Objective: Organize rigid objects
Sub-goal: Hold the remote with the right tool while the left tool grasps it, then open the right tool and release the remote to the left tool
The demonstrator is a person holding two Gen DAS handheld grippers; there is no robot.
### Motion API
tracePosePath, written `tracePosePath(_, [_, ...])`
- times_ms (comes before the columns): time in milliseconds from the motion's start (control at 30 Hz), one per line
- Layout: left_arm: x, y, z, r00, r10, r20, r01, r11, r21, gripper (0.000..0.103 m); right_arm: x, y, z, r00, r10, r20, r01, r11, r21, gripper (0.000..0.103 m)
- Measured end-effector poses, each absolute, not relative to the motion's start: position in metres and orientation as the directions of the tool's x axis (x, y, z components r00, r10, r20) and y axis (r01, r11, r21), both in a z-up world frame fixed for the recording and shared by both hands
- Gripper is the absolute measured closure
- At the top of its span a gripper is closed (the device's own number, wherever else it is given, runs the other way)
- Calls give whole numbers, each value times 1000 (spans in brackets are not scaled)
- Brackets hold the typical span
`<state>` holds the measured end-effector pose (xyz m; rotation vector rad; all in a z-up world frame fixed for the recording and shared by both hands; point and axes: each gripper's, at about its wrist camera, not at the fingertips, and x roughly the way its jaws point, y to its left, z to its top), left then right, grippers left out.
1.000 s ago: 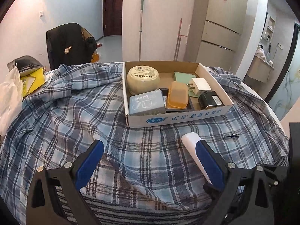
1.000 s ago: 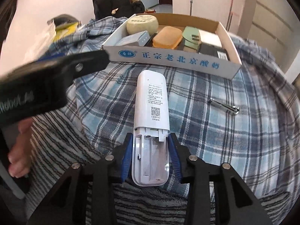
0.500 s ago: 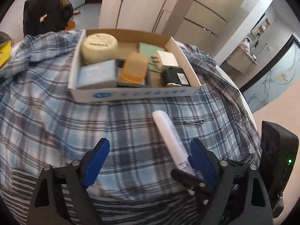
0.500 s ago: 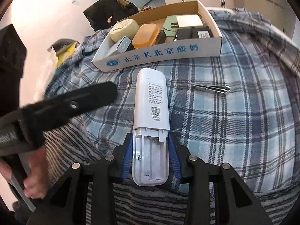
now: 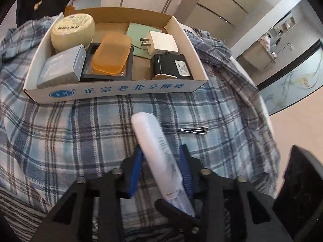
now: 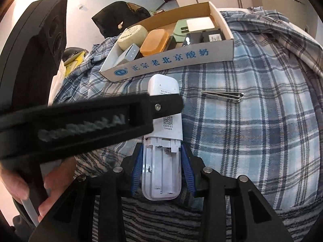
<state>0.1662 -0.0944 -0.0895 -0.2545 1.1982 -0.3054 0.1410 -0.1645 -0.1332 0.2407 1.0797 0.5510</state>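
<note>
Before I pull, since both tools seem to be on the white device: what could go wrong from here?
1. The right tool clamps the open battery end of the device, and the left tool, whose jaws have just been closing, straddles its cover; a skewed pull could jam or crack it.
2. The box lies close ahead; a sudden release may knock it.
3. The clippers lie near and could get swept off.

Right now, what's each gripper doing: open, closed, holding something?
Left gripper: jaws just closed around the white remote.
Right gripper: shut on the remote's open battery end.
</note>
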Motion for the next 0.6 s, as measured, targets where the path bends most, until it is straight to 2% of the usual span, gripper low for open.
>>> tracePosePath(133, [166,-98,-91,334,-349,-875,99,937,-336,74,142,-167,-134,345,545,-764,-304,835,458,66])
tracePosePath(200, [167,-101,-89,339,-331,-881,99,944,-316,78,141,-166,-133,340,542,-768,-312,836,452,60])
tracePosePath(267, [165,-102,-84,352,-315,-881,111,949,-295,81,137,-165,-131,344,534,-772,-318,840,439,45])
tracePosePath(367, [164,-101,-76,377,-280,-883,110,960,-258,81,132,-160,-128,372,516,-772,-333,850,408,45])
tracePosePath(400, [164,-102,-76,374,-275,-886,108,962,-253,81,132,-158,-128,376,509,-774,-339,853,396,45])
tracePosePath(433, [164,-101,-77,371,-273,-888,108,962,-251,81,131,-156,-128,376,511,-773,-343,852,396,52])
tracePosePath(467, [165,-102,-78,369,-273,-889,106,962,-251,81,131,-156,-129,370,532,-762,-348,840,417,65])
tracePosePath(500, [166,-102,-81,361,-272,-892,99,962,-253,81,131,-157,-129,354,566,-744,-350,818,456,70])
tracePosePath(600, [169,-102,-89,325,-270,-906,77,963,-259,80,132,-159,-131,362,566,-741,-334,821,463,70])
